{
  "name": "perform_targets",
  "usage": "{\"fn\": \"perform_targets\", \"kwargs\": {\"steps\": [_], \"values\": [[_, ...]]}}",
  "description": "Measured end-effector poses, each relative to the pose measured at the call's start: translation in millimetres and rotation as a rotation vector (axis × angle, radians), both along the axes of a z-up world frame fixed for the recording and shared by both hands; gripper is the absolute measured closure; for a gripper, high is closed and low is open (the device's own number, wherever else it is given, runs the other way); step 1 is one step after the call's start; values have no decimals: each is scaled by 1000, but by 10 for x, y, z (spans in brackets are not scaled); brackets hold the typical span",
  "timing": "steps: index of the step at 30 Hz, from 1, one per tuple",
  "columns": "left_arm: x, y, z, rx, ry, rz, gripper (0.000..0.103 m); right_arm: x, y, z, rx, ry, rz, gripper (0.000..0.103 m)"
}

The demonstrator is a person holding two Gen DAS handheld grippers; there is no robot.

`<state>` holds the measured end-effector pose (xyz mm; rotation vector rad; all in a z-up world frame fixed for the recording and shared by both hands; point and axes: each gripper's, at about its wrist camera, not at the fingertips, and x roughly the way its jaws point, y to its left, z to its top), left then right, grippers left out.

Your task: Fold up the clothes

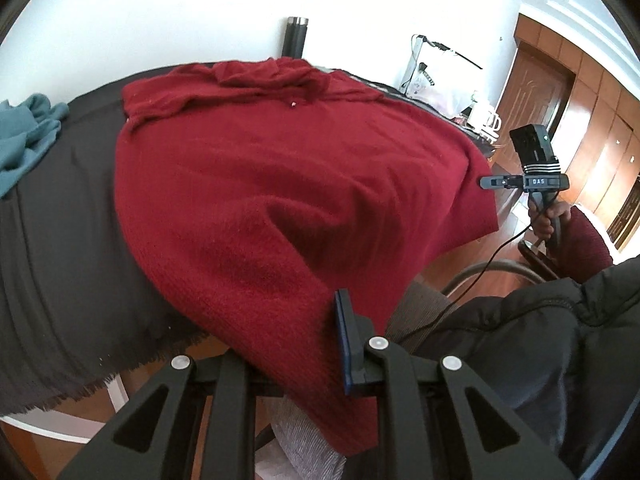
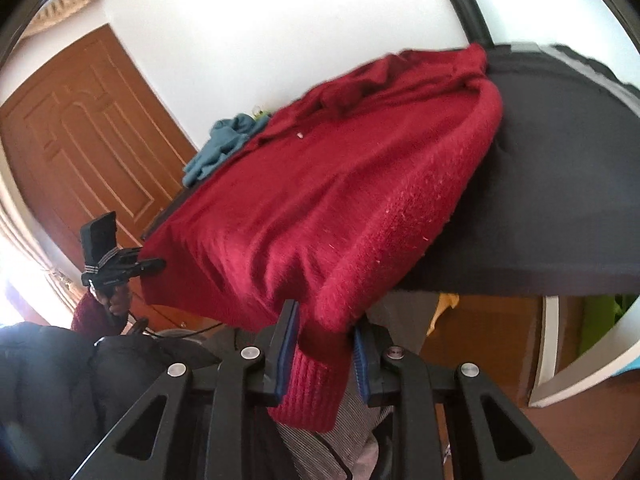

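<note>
Red knitted sweater [image 1: 280, 184] lies spread over the dark-covered table [image 1: 60, 240], its near hem hanging off the edge. Each hand-held gripper pinches that hem: the left hand-held gripper [image 1: 320, 344] at one corner, the right hand-held gripper [image 2: 320, 356] clamped on the ribbed cuff. A teal garment [image 1: 24, 136] lies beyond the sweater.

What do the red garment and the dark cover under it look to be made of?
Red knitted sweater: looks like fuzzy wool or acrylic knit, matte; ribbed hem and loose fibres show. Dark brown table cover: seemingly thin woven cloth, matte; its near edge is frayed into a fringe.
</note>
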<state>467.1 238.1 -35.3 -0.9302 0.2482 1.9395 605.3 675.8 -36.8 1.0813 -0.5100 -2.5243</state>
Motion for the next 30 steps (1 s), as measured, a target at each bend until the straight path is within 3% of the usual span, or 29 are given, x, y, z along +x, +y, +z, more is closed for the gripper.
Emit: {"fn": "perform_targets", "kwargs": {"steps": [2, 3, 5, 10, 12, 13, 14, 17, 22, 30], "values": [[-16, -4, -45, -8, -10, 8, 83, -38, 7, -57, 6, -27, -5, 68], [-26, -6, -68, -11, -15, 13, 83, -60, 7, -81, 9, -40, -8, 53], [-45, -12, -114, -19, -24, 22, 83, -86, -8, -116, 22, -54, -10, 37], [-106, -45, -215, -30, -52, 49, 83, -117, -59, -170, 20, -50, -4, 37], [-123, -52, -240, -34, -60, 57, 83, -138, -107, -203, 34, -65, 10, 39], [-123, -54, -243, -35, -61, 59, 83, -149, -133, -221, 43, -74, 17, 48], [-122, -56, -244, -35, -61, 61, 83, -160, -160, -240, 51, -83, 25, 66], [-96, -56, -167, -21, -44, 55, 83, -147, -255, -179, 55, -52, 60, 74], [-58, -53, 149, 43, 12, 36, 83, -19, -283, 314, 14, 112, 89, 76], [-316, -128, 809, 228, 67, 77, 83, -16, -68, 1092, 11, 337, -2, 76]]}}
